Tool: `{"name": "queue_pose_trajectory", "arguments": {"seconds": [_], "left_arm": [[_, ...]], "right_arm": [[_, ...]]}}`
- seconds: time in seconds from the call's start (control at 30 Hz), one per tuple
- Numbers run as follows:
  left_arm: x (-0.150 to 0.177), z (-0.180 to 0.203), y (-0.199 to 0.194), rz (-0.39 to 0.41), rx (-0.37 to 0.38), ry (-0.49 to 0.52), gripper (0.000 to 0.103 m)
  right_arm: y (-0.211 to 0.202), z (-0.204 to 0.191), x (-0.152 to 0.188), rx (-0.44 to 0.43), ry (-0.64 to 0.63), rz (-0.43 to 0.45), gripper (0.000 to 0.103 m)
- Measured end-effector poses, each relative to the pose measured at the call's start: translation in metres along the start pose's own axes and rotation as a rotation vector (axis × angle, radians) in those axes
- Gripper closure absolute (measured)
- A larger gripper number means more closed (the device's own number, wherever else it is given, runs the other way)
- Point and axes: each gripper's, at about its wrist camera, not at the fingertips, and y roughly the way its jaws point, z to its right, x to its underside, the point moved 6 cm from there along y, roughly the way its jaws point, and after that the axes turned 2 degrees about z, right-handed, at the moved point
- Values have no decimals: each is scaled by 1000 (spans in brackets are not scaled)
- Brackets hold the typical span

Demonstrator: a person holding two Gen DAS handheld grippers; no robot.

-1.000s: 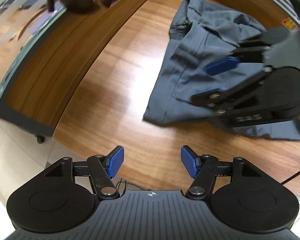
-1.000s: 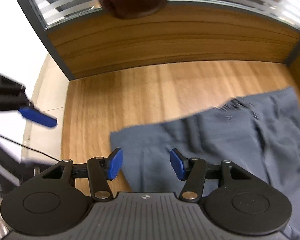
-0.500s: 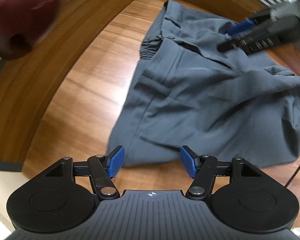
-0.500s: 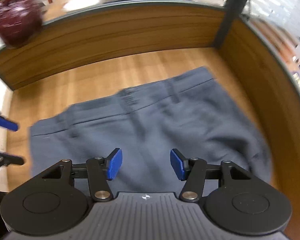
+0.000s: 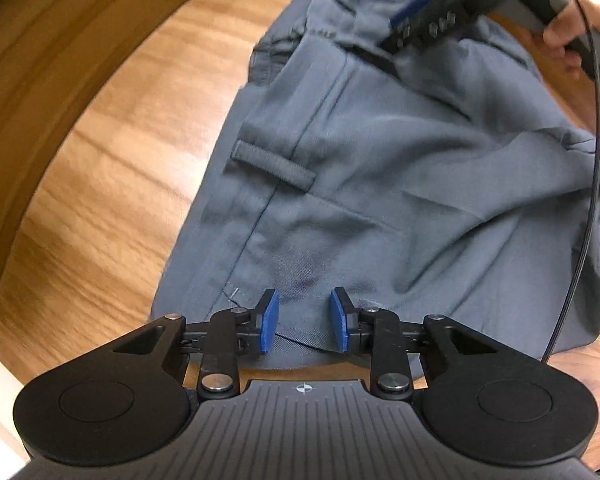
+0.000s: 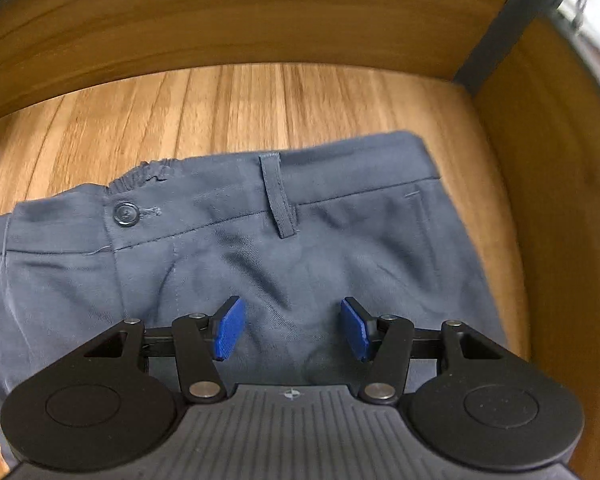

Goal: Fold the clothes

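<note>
Rumpled grey cotton trousers [image 6: 340, 240] lie on the wooden table [image 6: 240, 100]. The left gripper [image 5: 304, 322], pads parted, straddles their near edge. The right gripper [image 6: 292, 328] hovers spread wide just short of the waistband's belt loop [image 6: 278, 196].

Looks like an office desk nook, brown wooden desk top [image 6: 260, 100] across the middle, low wooden wall [image 6: 220, 12] along the top of the frame, dark grey post [image 6: 512, 20] at upper right, striped frosted glass [image 6: 592, 12] in the far upper right corner
</note>
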Motion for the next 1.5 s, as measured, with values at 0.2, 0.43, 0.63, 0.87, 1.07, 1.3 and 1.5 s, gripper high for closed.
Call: {"name": "queue_pose_trajectory", "arguments": {"seconds": [0.2,0.43,0.63,0.87,1.07,1.3,1.5], "left_arm": [[-5,-7,2,-46,-42,-29,94],[-15,-24,0,-18,-130,11,100],[-28,-27,2,36,-305,140,100],[-46,-51,3,56,-370,118,100],[-54,-57,4,45,-386,131,100],[-46,-45,-5,92,-382,185,64],[-36,-16,-26,148,-346,243,59]], "right_arm": [[15,11,-22,-23,22,10,33],[31,25,-49,-39,48,23,20],[41,38,-75,-28,79,59,18],[53,46,-104,-17,92,85,19],[59,48,-122,-15,102,71,19],[44,40,-117,8,91,46,24],[-9,29,-78,29,99,83,24]]}}
